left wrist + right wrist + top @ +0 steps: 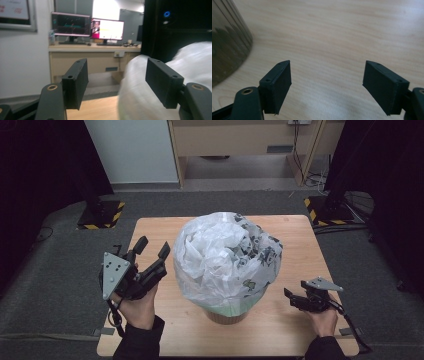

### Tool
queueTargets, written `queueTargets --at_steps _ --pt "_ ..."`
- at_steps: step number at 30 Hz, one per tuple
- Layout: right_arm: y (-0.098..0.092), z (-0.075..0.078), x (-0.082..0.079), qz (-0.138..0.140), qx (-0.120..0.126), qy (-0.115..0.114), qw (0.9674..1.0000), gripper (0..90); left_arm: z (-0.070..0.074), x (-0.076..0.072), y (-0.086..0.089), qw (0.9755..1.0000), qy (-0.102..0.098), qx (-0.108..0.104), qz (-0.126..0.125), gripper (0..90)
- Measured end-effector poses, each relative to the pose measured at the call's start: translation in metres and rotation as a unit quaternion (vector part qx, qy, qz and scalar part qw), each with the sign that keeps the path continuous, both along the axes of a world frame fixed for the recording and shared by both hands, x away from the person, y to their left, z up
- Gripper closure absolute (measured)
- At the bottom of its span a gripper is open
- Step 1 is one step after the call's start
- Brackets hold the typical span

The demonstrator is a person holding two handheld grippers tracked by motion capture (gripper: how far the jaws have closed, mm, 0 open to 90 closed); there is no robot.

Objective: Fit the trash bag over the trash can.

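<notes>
Standing upright at the middle of a pale wooden table (pixel 280 320), a round bin (pixel 227 314) wore a thin, crinkled plastic bag (pixel 225 257) that billowed up and out over its rim in a wide, puffy mound. The bag was mostly translucent white, with a grey-and-black printed pattern across its right side and a pale green band where it hugged the rim. Only a short tan strip of the bin's wall showed beneath it. The bin's long axis ran straight up from the table, mouth to the ceiling.

The left gripper (pixel 152 247), matte black with blocky rectangular pads and a grey three-cornered plate, was held just beside the bag's left flank, pointing away from the person and slightly upward. Its jaws stood wide with nothing between them; in the left gripper view the blurred white bag (pixel 150 100) swelled behind the right-hand jaw.

The right gripper (pixel 290 295) lay low near the table's right front, well apart from the bag, pointing left toward the bin. Its jaws were also apart and empty over bare wood grain; the right gripper view caught the bin's smooth, shiny curved wall (pixel 227 45) at the left edge.
</notes>
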State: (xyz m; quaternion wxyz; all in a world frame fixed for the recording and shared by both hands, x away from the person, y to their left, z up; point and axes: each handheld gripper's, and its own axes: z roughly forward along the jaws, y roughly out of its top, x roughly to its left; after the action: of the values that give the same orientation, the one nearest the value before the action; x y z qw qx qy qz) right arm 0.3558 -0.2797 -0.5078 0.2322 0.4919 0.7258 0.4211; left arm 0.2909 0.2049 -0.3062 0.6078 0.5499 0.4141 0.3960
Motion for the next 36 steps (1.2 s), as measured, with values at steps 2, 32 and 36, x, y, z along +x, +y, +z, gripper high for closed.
queueTargets --at_steps 2,32,36 --pt "0.001 0.002 0.000 -0.002 0.001 -0.004 1.0000 25.0 -0.011 0.008 0.007 0.9998 0.015 -0.005 0.010 33.8" --pt "0.081 0.128 -0.023 0.011 0.071 -0.203 0.9765 33.6 -0.077 0.039 -0.037 0.9882 0.133 0.075 0.011 32.9" --pt "0.085 0.111 -0.026 0.006 0.065 -0.195 0.9785 34.0 -0.083 0.036 -0.038 0.9870 0.137 0.083 0.011 33.8"
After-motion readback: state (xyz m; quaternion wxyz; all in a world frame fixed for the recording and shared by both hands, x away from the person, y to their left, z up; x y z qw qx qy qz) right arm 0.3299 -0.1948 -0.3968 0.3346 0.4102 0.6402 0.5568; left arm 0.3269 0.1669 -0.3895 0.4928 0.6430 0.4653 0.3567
